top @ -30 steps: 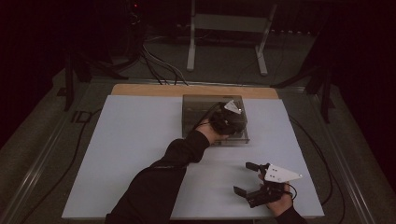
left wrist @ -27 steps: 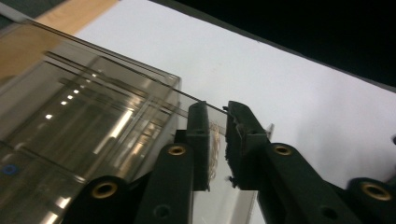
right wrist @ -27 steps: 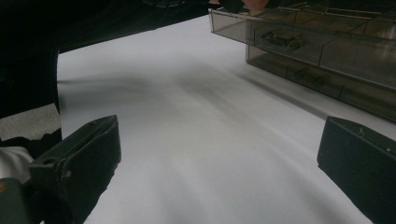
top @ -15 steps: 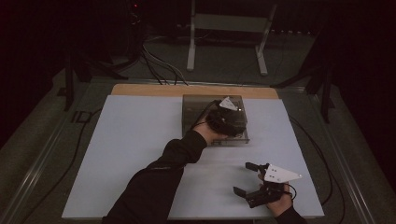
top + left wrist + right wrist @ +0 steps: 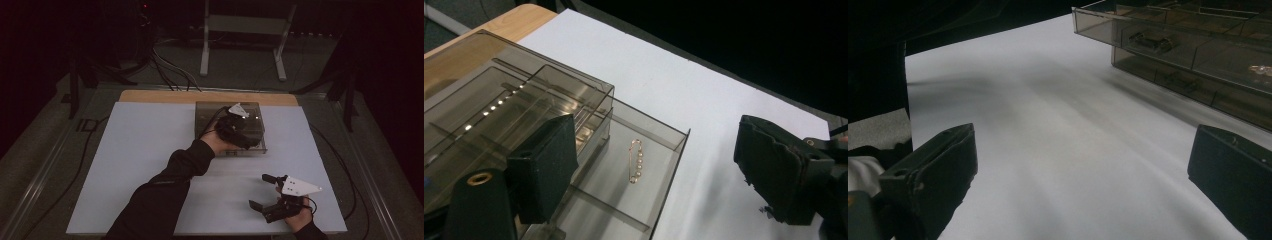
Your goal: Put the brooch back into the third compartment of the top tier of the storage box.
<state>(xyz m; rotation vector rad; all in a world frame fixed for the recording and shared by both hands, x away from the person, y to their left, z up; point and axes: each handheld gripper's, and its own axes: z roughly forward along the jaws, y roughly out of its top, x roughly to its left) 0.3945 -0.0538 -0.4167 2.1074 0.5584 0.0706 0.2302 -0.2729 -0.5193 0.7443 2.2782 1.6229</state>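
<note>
The left hand-held gripper [image 5: 239, 131] is hovering over the smoked clear plastic drawer box [image 5: 206, 113], which is sitting toward the far middle of the white sheet [image 5: 140, 150] covering the desk [image 5: 150, 95]. The person's dark sleeve [image 5: 165, 190] is reaching diagonally from the near edge up to it. In the left gripper view its jaws are standing wide apart, holding nothing; one jaw is lying over the box's top and the other is hanging out over the bare white sheet. Between them a drawer [image 5: 659, 165] is standing pulled out of the box, and a small gold safety-pin brooch with a row of pearl-like beads [image 5: 636, 161] is lying flat on the drawer's floor, in the compartment next to the box body, touching neither jaw.

Farther right and nearer the person, the right hand-held gripper [image 5: 264, 192] is resting low over the white sheet, well apart from the box. Its jaws are also spread wide and empty, pointing leftward across the sheet. In the right gripper view the box is showing at the upper right, with its open drawer jutting out above the lower drawers.
</note>
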